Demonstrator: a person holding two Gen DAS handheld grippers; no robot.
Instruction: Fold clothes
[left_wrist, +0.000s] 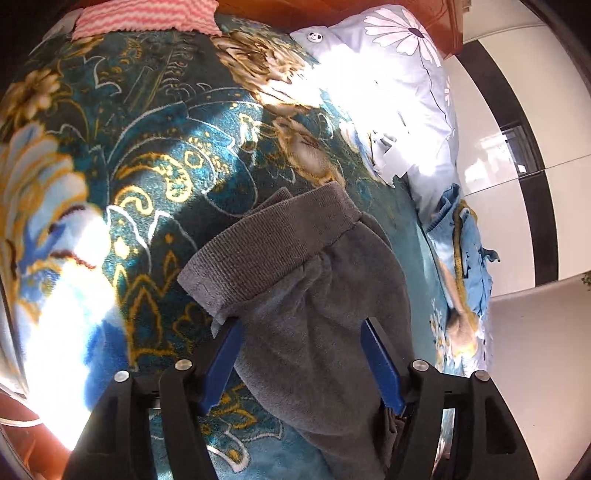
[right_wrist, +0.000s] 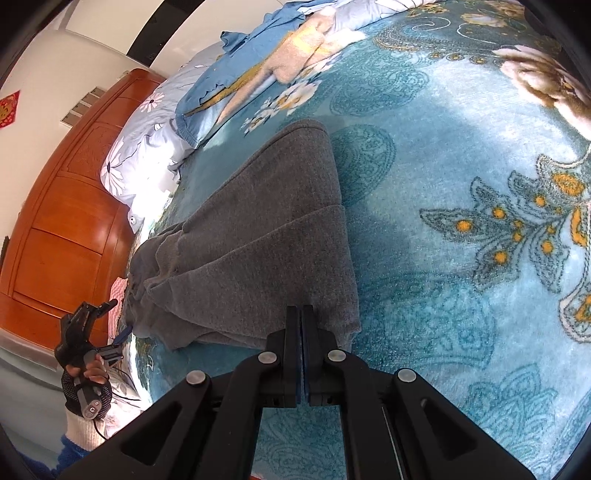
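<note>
A grey knit garment (left_wrist: 303, 295) lies on the teal flowered blanket (left_wrist: 166, 166), its ribbed cuff toward the bed's middle. My left gripper (left_wrist: 301, 325) is open, its blue pads either side of the grey cloth just below the cuff. In the right wrist view the same garment (right_wrist: 266, 240) lies folded in layers. My right gripper (right_wrist: 302, 314) is shut at the garment's near edge; whether cloth sits between its fingertips is hidden. The left gripper (right_wrist: 110, 325) also shows at the garment's far left end, held by a gloved hand.
A light blue flowered pillow (left_wrist: 399, 85) and a crumpled blue garment (left_wrist: 469, 251) lie along the bed's edge. A pink striped cloth (left_wrist: 147, 18) lies at the far end. A wooden headboard (right_wrist: 74, 221) stands beyond the pillow (right_wrist: 140, 147).
</note>
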